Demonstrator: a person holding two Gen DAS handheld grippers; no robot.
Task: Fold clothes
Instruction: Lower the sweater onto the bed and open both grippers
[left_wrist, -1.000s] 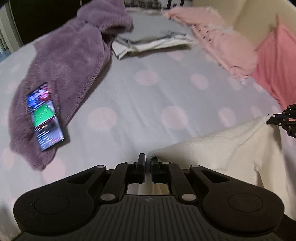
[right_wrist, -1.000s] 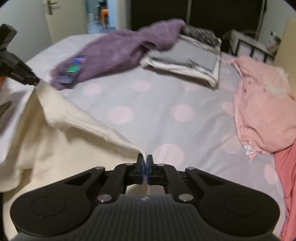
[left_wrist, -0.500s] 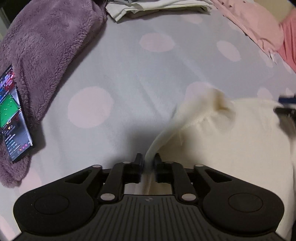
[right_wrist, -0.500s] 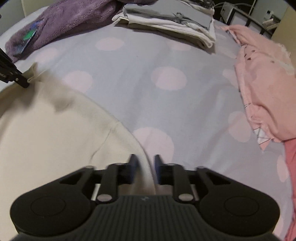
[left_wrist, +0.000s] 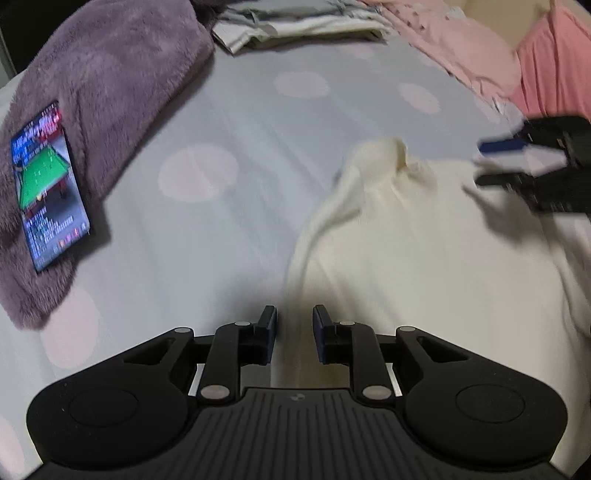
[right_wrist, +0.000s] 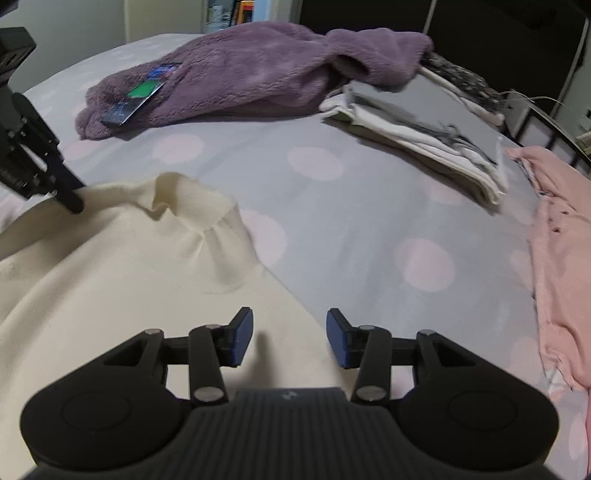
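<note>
Both grippers have let go since a second ago: the left gripper (left_wrist: 294, 325) and right gripper (right_wrist: 290, 334) now show parted, empty fingers. One cream sweater (right_wrist: 122, 273) lies on the bed (right_wrist: 332, 206), lower left, its bottom cut off. One phone (left_wrist: 46, 184) rests on the purple robe (left_wrist: 107, 85).

A black smartphone (left_wrist: 48, 186) with a lit screen showing a green snooker table is lying on top of a fluffy purple fleece blanket (left_wrist: 107, 92), which is sprawling over a grey bedsheet with pale pink polka dots (left_wrist: 229, 155).
</note>
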